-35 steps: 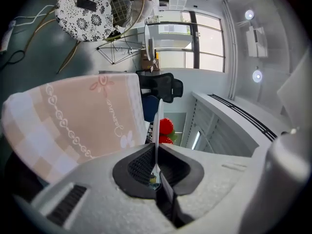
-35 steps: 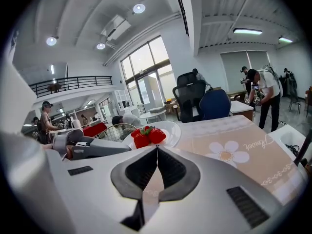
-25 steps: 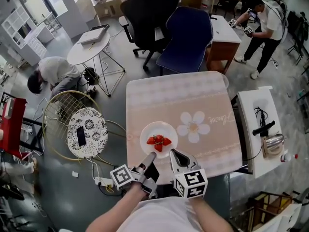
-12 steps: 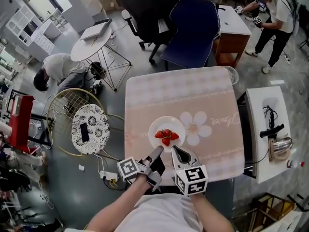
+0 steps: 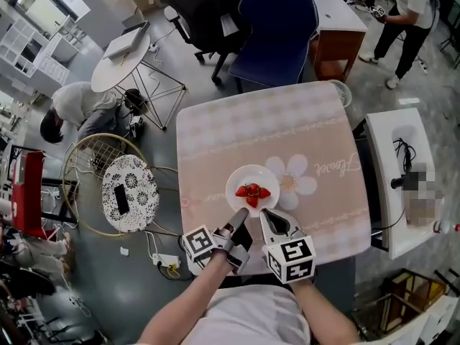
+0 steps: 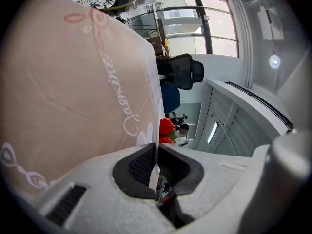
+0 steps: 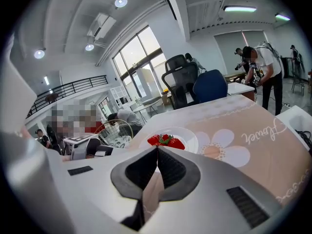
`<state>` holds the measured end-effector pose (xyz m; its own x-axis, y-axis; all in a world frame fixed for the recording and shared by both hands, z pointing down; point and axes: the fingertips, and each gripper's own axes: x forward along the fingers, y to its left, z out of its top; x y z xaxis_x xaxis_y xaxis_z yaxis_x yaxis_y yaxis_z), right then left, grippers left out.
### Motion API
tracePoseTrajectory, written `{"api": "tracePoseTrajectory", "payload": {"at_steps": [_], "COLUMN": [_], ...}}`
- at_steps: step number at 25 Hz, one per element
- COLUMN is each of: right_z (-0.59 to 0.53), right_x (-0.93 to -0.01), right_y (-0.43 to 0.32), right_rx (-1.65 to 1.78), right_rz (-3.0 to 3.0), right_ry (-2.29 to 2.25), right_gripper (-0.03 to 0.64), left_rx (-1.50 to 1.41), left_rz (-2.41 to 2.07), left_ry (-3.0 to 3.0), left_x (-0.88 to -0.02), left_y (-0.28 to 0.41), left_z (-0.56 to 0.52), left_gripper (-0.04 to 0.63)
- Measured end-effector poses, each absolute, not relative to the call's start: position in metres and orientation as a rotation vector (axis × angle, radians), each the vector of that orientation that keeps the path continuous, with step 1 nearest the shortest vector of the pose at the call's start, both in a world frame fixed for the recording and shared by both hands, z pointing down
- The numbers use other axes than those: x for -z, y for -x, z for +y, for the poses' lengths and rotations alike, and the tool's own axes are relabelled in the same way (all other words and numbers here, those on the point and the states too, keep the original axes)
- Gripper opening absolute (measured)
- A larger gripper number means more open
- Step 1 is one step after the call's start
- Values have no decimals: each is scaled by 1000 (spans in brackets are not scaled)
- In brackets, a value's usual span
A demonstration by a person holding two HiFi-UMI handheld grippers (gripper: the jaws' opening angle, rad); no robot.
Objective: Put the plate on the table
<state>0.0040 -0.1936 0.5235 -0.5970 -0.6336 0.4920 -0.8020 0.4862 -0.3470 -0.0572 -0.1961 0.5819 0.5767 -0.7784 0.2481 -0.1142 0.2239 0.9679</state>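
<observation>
A white plate (image 5: 241, 180) with strawberries (image 5: 252, 192) sits low over the pink cloth of the table (image 5: 244, 135), beside its flower print. My left gripper (image 5: 243, 218) is shut on the plate's near rim. In the left gripper view the thin rim (image 6: 154, 172) runs edge-on between the jaws (image 6: 156, 150), with the strawberries (image 6: 166, 126) beyond. My right gripper (image 5: 263, 214) is shut with nothing in it, its tips at the near rim. From the right gripper (image 7: 157, 149) the plate (image 7: 187, 136) lies just ahead. Whether the plate rests on the cloth I cannot tell.
A blue chair (image 5: 277, 27) and a black chair (image 5: 208, 13) stand at the table's far side. A patterned round stool (image 5: 129, 192) and wire basket are left. A white side table (image 5: 399, 178) is right. A person (image 5: 72, 106) crouches at left; another stands far right.
The plate and both grippers have moved farther onto the table, toward the flower print. The left gripper's hold on the rim is unchanged.
</observation>
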Motion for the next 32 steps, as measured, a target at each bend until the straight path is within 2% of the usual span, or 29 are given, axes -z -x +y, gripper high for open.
{"api": "tracePoseTrajectory", "payload": {"at_steps": [24,32], "right_z": [-191,-188], "right_x": [-548,-547], "right_y": [4,4], "right_rx": [-862,-865], "right_rz": [-2387,-2408], "right_ry": [-1170,-1138], "right_gripper": [3,4], "left_rx": [415,250], "left_rz": [-935,-1015], "left_ry": [-1271,-1310], "left_x": [-619,-623], "left_y": [56,57], "left_z": [-211,-205], "left_gripper": [21,122]}}
